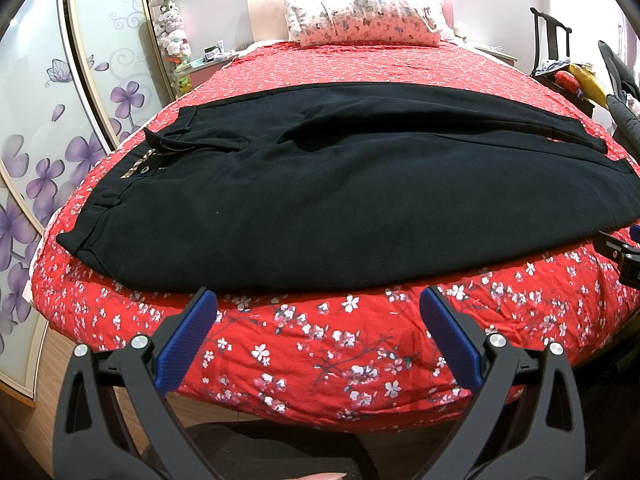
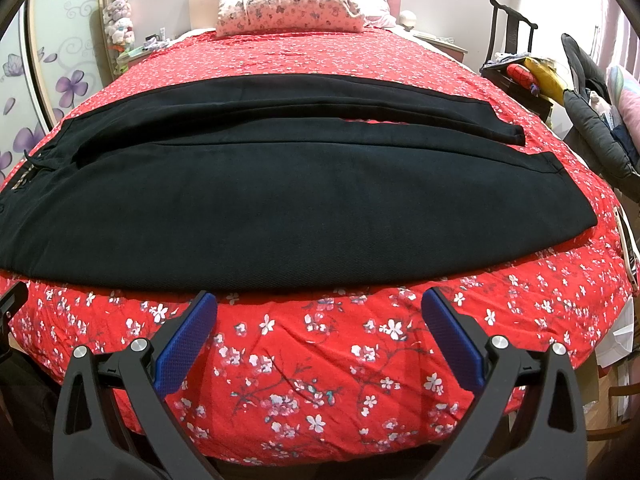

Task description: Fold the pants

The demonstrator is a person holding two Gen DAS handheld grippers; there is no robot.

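Both of my claws hang spread wide over the near edge of the bed, pinching nothing: my left gripper point(image 1: 318, 308) has its blue pads point(image 1: 188, 340) well apart above the red blossom-print bedspread point(image 1: 320, 360), and my right gripper point(image 2: 320, 310) stands the same way, blue pads point(image 2: 452, 338) parted over the same cloth. Neither touches the black pants point(image 1: 320, 200), which lie flat across the bed just beyond my fingertips. Their waistband point(image 1: 160, 156), with open fly and a metal button, points to my left; the two legs run to my right, ending in hems point(image 2: 516, 136) near the bed's right side. From the right wrist view a thin sliver of red shows between the legs near the hems. At the far end a floral pillow point(image 1: 364, 20) rests against the headboard. Wardrobe doors with purple flowers point(image 1: 40, 128) stand on the left, and a dark wooden chair point(image 2: 512, 32) piled with clothes stands on the right.
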